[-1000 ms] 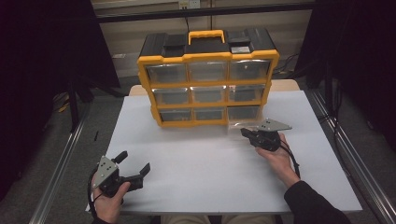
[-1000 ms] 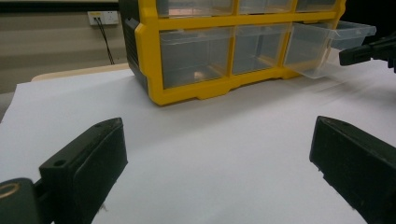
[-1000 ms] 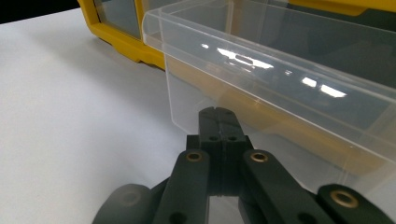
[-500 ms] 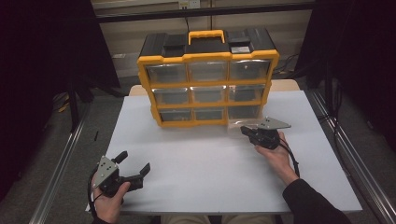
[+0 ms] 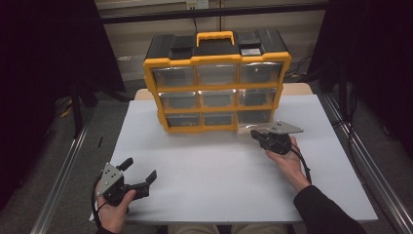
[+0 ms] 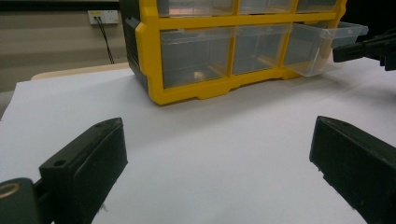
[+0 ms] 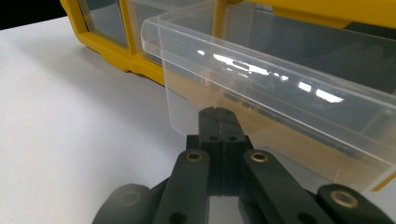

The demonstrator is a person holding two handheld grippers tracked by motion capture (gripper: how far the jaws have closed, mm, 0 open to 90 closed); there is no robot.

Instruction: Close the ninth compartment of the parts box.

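Note:
A yellow and black drawer cabinet (image 5: 216, 83) with clear drawers stands at the back of the white table (image 5: 214, 180). Its bottom right drawer (image 5: 247, 127) (image 6: 322, 46) (image 7: 280, 93) is pulled partly out. My right gripper (image 5: 254, 133) (image 7: 217, 114) is shut, its tips against the drawer's clear front wall, just under the lip. I see nothing between its jaws. It also appears at the right edge of the left gripper view (image 6: 355, 49). My left gripper (image 5: 141, 169) (image 6: 217, 126) is held near the table's front left corner, open wide and empty, pointing toward the cabinet.
The cabinet has a yellow carry handle (image 5: 215, 36) on top, and its other drawers are closed. A small item lies in the bottom left drawer (image 6: 198, 74). Metal rails (image 5: 63, 165) run along both sides of the table. Bare white surface lies between the two grippers.

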